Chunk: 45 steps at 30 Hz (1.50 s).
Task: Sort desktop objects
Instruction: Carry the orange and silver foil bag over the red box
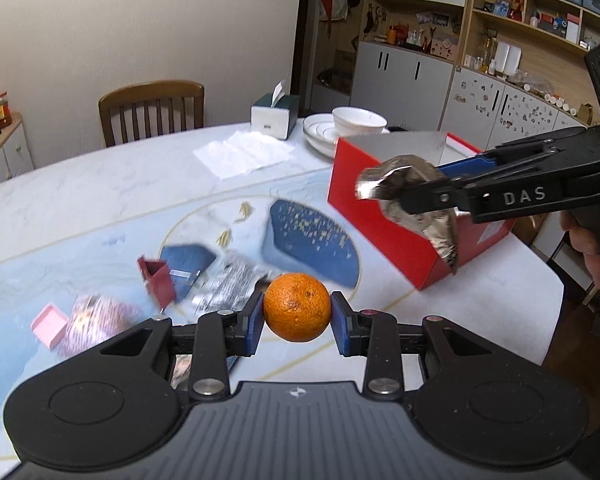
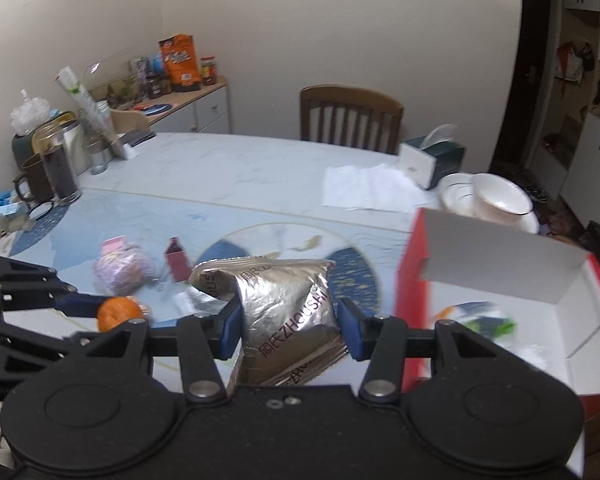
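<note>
My left gripper [image 1: 297, 307] is shut on an orange tangerine [image 1: 297, 307], held above the table; the tangerine also shows in the right wrist view [image 2: 118, 313]. My right gripper [image 2: 289, 322] is shut on a crumpled silver foil snack bag [image 2: 286, 308], held just left of an open red box [image 2: 500, 280]. In the left wrist view the bag [image 1: 400, 188] hangs in front of the box [image 1: 380, 220]. A small dark red carton [image 1: 158, 282], a pink packet [image 1: 96, 320] and a printed wrapper [image 1: 228, 280] lie on the table mat.
The red box holds a green and white packet [image 2: 488, 322]. Stacked white bowls and plates [image 1: 352, 126], a tissue box [image 1: 274, 114] and paper napkins [image 1: 244, 152] sit at the far side. A wooden chair [image 1: 152, 110] stands behind. Jars and mugs [image 2: 56, 168] crowd the left edge.
</note>
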Tool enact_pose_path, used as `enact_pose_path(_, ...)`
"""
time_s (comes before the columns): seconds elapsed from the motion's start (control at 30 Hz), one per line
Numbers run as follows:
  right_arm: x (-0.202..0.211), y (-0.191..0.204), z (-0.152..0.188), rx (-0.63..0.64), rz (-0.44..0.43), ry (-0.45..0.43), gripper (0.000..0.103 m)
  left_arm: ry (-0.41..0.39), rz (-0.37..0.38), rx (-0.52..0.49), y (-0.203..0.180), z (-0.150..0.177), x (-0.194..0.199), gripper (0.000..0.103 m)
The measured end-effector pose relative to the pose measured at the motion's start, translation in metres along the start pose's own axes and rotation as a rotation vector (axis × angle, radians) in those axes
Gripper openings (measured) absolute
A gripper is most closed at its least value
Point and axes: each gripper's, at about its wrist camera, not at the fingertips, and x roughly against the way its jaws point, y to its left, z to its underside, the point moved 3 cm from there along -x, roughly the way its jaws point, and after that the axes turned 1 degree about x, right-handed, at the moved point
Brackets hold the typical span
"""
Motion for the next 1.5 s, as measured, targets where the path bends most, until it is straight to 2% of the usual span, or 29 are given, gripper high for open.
enact_pose_path(0.33, 0.022, -0.074, -0.007, -0.02, 0.049, -0.056, 0.049, -0.03, -0.002, -0.037, -0.043, -0.035, -0.022, 0.034)
enact_pose_path(0.73, 0.026, -0.146, -0.002, -0.032, 0.074, -0.062, 0.049, -0.029, 0.019, -0.066, -0.093, -0.066, -0.064, 0.034)
enact_pose_path(1.13, 0.019, -0.211, 0.012, -0.077, 0.124, -0.023, 0.049, -0.02, 0.086, -0.155, -0.146, -0.105, -0.115, 0.034)
enact_pose_path(1.5, 0.002, -0.245, 0.022, -0.084, 0.141, 0.03, 0.049, 0.057, 0.152, -0.23, -0.185, -0.119, -0.163, 0.034)
